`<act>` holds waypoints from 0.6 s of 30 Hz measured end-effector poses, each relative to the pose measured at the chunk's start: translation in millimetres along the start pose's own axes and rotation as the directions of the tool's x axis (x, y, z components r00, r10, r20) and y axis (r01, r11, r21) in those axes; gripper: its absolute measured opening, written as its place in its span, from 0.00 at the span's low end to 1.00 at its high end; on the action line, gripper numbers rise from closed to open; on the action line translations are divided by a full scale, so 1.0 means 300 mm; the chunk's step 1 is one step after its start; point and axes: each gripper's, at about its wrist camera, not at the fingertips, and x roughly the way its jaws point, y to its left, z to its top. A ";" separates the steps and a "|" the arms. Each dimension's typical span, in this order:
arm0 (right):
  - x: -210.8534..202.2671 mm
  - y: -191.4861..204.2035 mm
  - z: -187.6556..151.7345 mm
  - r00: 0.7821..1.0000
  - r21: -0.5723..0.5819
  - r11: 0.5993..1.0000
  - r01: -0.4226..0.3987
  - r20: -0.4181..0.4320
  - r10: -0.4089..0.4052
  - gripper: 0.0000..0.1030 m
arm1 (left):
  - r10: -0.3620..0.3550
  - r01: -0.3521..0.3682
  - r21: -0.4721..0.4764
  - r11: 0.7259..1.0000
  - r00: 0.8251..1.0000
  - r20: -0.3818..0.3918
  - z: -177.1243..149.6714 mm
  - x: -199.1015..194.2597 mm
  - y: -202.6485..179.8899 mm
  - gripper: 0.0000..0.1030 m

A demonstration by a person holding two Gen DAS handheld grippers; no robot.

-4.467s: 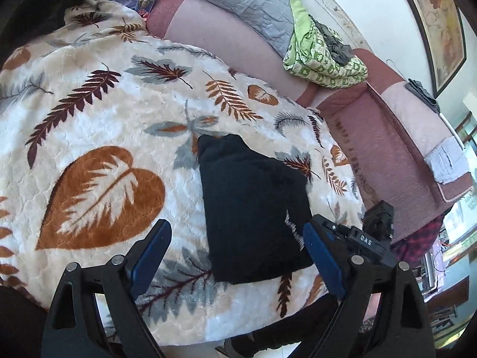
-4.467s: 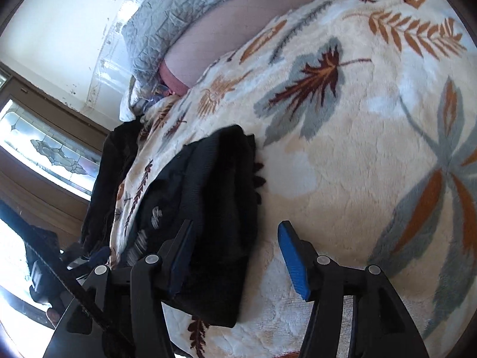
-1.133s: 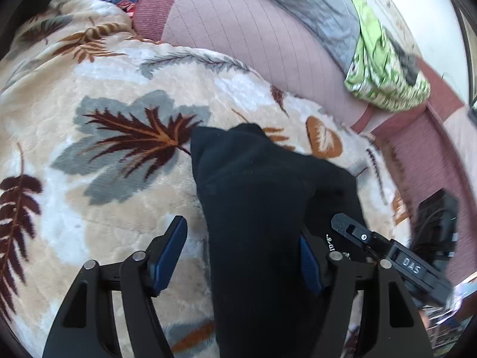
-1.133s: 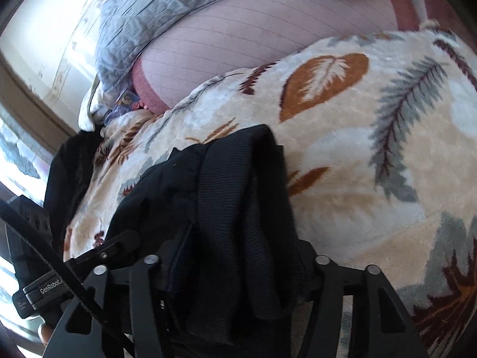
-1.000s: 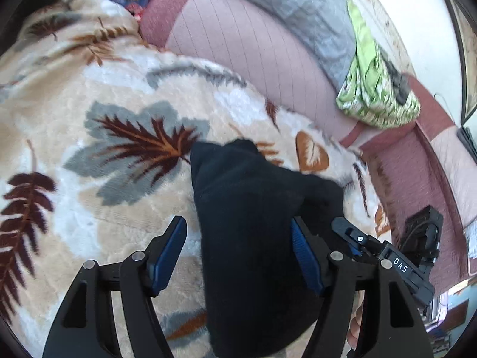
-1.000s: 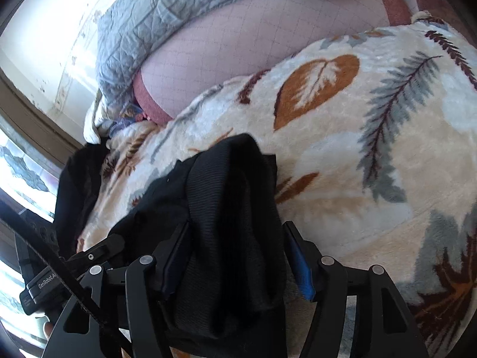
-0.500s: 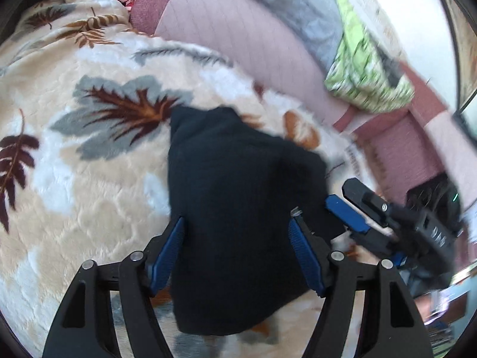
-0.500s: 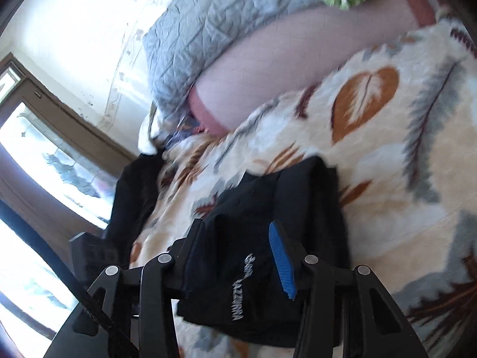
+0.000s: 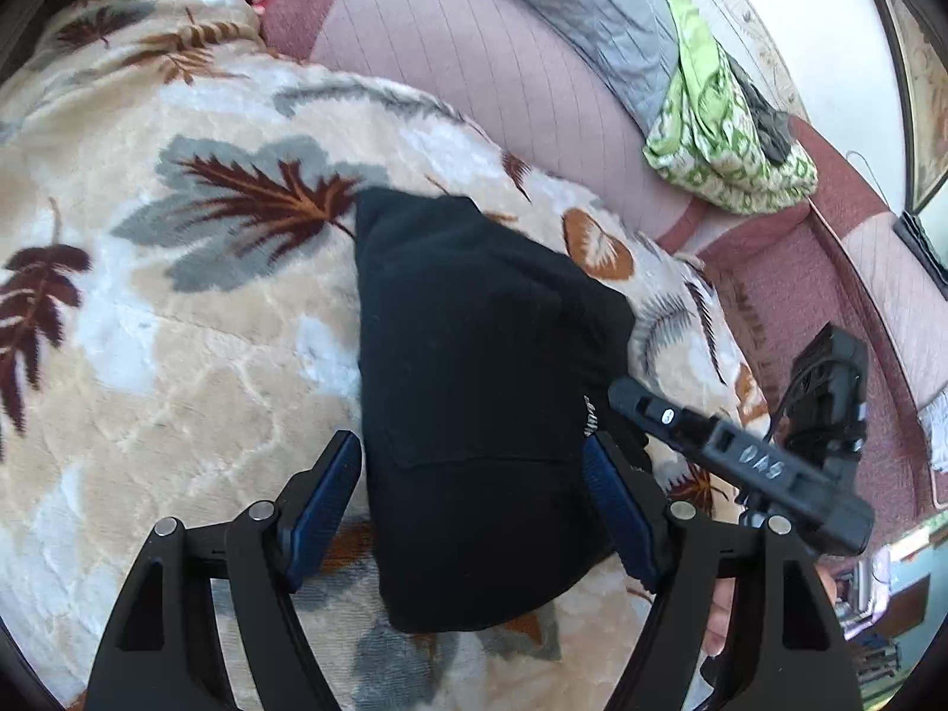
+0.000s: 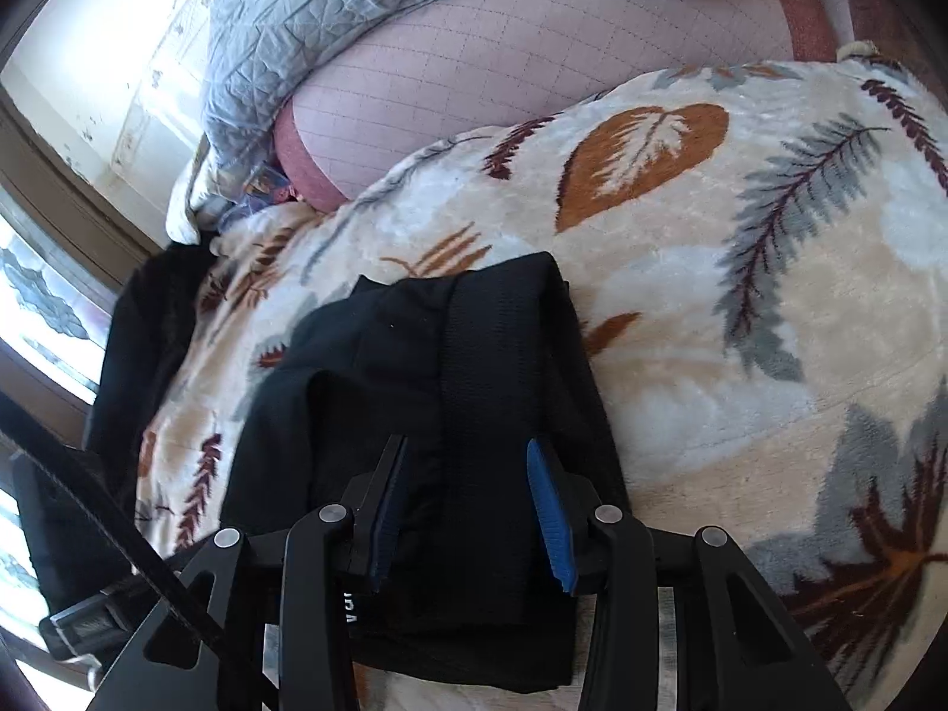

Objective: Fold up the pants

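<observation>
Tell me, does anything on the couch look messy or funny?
The black pants lie folded in a tidy bundle on the leaf blanket, though the layers' edges do not line up exactly in the right wrist view. Messier is the green patterned cloth, crumpled in a heap on the couch back.

My left wrist camera looks down close over the folded pants [image 9: 474, 391] toward the far sofa back [image 9: 509, 71]. My right wrist camera views the same pants [image 10: 450, 391] from their right side, facing leftward; both share the leaf blanket [image 9: 178, 308].
</observation>
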 end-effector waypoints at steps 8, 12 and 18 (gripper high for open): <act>-0.019 -0.089 0.000 0.987 0.071 0.985 0.156 0.031 -0.158 0.70 | 0.195 -0.199 0.135 0.971 0.980 0.041 -0.028 0.029 -0.057 0.74; -0.016 -0.083 0.000 0.979 0.039 0.979 0.200 0.040 -0.201 0.70 | 0.262 -0.265 0.187 0.946 0.964 0.043 -0.045 0.070 -0.059 0.87; -0.022 -0.071 -0.014 0.973 0.027 0.975 0.221 0.059 -0.222 0.72 | 0.222 -0.223 0.110 0.969 0.975 0.021 -0.027 0.055 -0.008 0.96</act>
